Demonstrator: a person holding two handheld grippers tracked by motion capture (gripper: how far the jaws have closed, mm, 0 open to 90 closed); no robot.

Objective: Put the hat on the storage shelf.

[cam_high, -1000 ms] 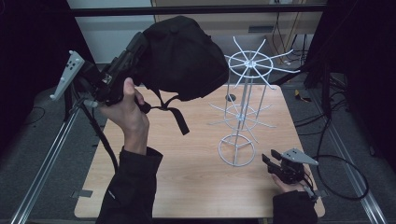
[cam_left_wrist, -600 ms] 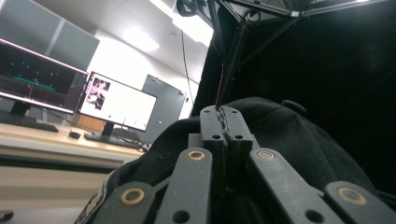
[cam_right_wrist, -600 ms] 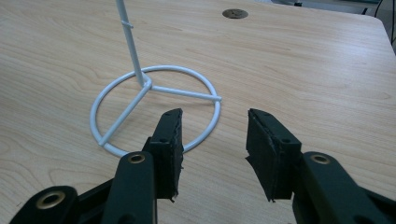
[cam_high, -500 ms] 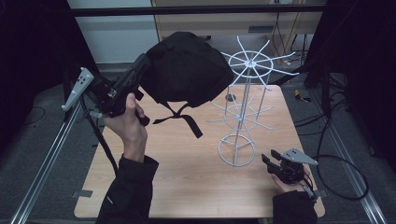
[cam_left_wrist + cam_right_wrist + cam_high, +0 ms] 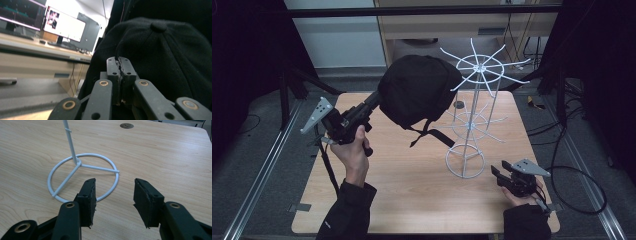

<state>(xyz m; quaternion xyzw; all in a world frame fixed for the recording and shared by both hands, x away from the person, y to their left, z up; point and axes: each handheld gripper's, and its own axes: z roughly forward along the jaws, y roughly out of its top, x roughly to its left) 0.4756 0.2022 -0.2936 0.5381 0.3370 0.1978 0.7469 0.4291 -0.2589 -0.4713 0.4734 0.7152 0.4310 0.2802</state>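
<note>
One black cap (image 5: 418,95) hangs in the air left of one white wire stand (image 5: 472,125), pinched by the left tool (image 5: 371,104). The right tool (image 5: 496,173) rests wide on the tabletop (image 5: 412,185), near right.

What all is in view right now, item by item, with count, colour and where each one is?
Black fabric baseball cap: one, black, held up above the far left of the table, beside the rack's top spokes.
White wire display rack: one, white, upright on the table's right half, ring base on the wood.
Light wooden table: one, light brown, centre.
Round dark grommet: one, dark, set in the tabletop at its far side.
Computer monitors: two, lit, on a desk behind.
Left gripper: one, black, raised, jaws shut on the cap.
Right gripper: one, black, low at the table's near right, jaws open facing the rack base.
</note>
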